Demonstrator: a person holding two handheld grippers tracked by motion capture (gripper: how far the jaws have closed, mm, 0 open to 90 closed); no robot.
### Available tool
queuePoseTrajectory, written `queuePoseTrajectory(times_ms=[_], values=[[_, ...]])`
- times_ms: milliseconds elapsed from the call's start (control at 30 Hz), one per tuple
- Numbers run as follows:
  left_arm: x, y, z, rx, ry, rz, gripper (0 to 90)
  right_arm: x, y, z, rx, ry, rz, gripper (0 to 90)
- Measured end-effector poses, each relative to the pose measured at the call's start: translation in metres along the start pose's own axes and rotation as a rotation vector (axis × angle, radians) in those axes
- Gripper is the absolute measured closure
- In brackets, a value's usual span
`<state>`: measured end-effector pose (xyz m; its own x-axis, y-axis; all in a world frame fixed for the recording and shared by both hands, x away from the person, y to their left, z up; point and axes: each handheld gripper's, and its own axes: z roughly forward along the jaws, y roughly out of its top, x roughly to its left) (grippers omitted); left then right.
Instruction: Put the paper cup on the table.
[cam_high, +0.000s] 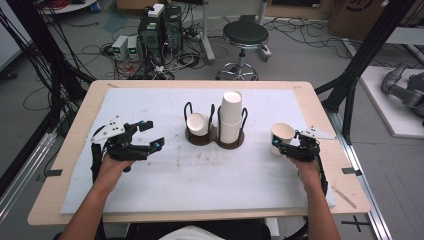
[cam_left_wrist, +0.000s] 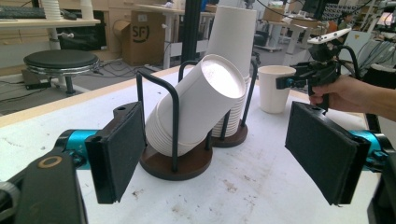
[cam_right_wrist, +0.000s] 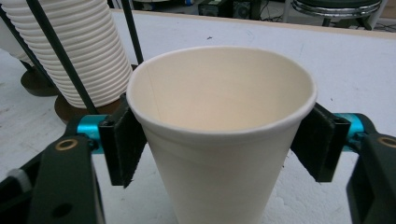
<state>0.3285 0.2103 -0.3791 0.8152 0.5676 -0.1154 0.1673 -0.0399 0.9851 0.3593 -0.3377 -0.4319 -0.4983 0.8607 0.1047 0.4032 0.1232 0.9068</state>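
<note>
Evidently the work in hand concerns a single paper cup (cam_right_wrist: 219, 135), standing upright and mouth-up on the white mat (cam_high: 150, 190) toward the right side of the table, well apart from the two wire holders (cam_high: 215, 135) at the centre. In my judgement the cup is very light, thin-walled and easily crushed; its rolled rim stiffens the top, so a hold on the upper wall just under the rim, with slight pressure, seems safest, since a hard squeeze lower down would likely buckle it and a knock would tip it. The right gripper (cam_right_wrist: 224, 140) has the cup between its jaws: in the right gripper view one black pad (cam_right_wrist: 122, 140) sits against or just beside the cup's wall, the other stands slightly off it, so the jaws read as spread around the cup, not pinching it. The left gripper (cam_left_wrist: 215, 154) hangs over the left part of the mat with its jaws wide apart and empty, facing the leaning stack of cups (cam_left_wrist: 196, 109) in the nearer holder; a taller upright stack (cam_left_wrist: 231, 60) stands behind it.
</note>
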Motion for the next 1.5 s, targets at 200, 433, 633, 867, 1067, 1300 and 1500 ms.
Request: queuePoseTrajectory(times_ms=[200, 433, 633, 867, 1067, 1300, 1500], values=[[0.001, 0.0, 0.001, 0.001, 0.002, 0.001, 19.9, 0.001, -0.002, -0.002, 0.018, -0.016, 0.024, 20.7], [0.002, 0.0, 0.001, 0.0, 0.0, -0.003, 19.9, 0.003, -0.001, -0.014, 0.014, -0.02, -0.011, 20.6], [0.003, 0.001, 0.001, -0.006, -0.001, -0.003, 20.0, 0.004, -0.001, -0.021, 0.01, -0.005, -0.033, 20.6], [0.003, 0.001, 0.001, -0.005, 0.001, -0.003, 19.9, 0.005, -0.003, -0.016, 0.056, 0.002, -0.043, 20.5], [0.003, 0.001, 0.001, -0.005, 0.0, -0.002, 20.0, 0.005, -0.007, -0.02, 0.078, 0.015, -0.047, 20.2], [0.003, 0.001, 0.001, -0.008, 0.0, -0.004, 20.0, 0.005, -0.01, -0.024, 0.091, 0.017, -0.055, 20.2], [0.003, 0.001, 0.001, -0.009, 0.002, -0.009, 19.9, 0.006, -0.012, -0.033, 0.097, 0.011, -0.071, 20.2]])
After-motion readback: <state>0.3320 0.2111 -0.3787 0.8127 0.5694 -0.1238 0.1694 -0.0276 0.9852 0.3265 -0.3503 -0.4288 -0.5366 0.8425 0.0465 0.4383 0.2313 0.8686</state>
